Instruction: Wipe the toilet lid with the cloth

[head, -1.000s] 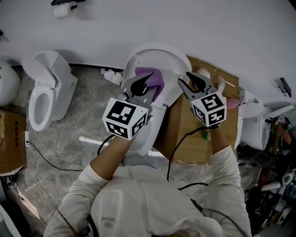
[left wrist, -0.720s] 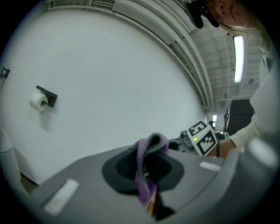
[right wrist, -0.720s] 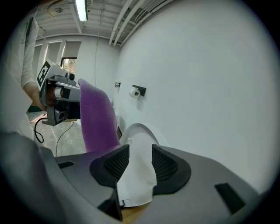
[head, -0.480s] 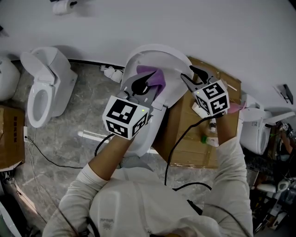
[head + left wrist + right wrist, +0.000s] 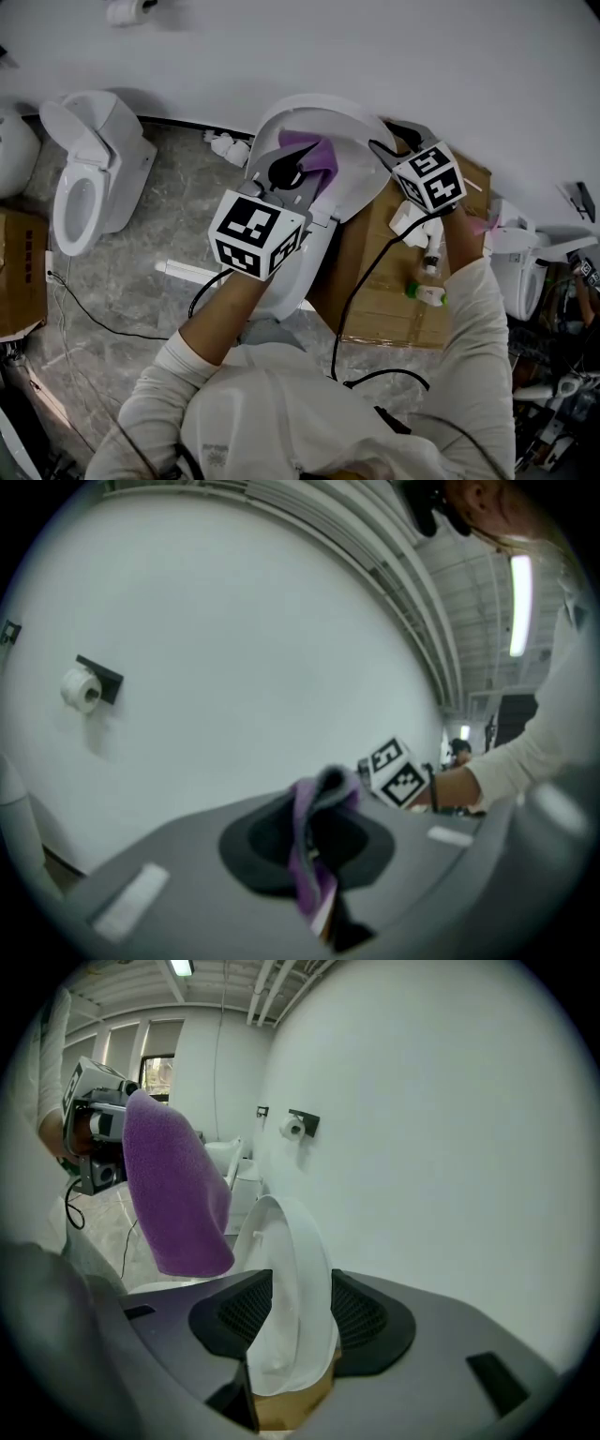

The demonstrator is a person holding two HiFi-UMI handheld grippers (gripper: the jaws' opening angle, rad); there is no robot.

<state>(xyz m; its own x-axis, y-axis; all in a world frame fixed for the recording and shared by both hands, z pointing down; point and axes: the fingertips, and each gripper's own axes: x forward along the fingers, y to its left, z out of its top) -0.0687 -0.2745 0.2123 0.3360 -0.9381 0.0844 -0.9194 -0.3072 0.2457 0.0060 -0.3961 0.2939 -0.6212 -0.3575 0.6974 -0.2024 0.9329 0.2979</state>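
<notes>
The white toilet lid (image 5: 323, 111) stands raised against the wall. My left gripper (image 5: 286, 172) is shut on a purple cloth (image 5: 309, 155), which hangs in front of the lid's inner face. In the left gripper view the cloth (image 5: 323, 794) is pinched between the pads (image 5: 258, 841). My right gripper (image 5: 389, 141) is at the lid's right edge. Its jaws are opening, and in the right gripper view the lid's rim (image 5: 291, 1279) stands between the pads (image 5: 361, 1312) of the right gripper (image 5: 300, 1321). The cloth (image 5: 173, 1185) hangs to its left.
A second toilet (image 5: 89, 159) stands at the left and a third (image 5: 525, 262) at the right. A flattened cardboard box (image 5: 384, 281) with a small bottle (image 5: 427, 292) lies right of the toilet. Cables (image 5: 94, 328) trail over the floor. A paper roll (image 5: 127, 11) hangs on the wall.
My right gripper has moved away from me to the lid's right edge and its jaws have widened. The left gripper has kept the cloth at nearly the same spot.
</notes>
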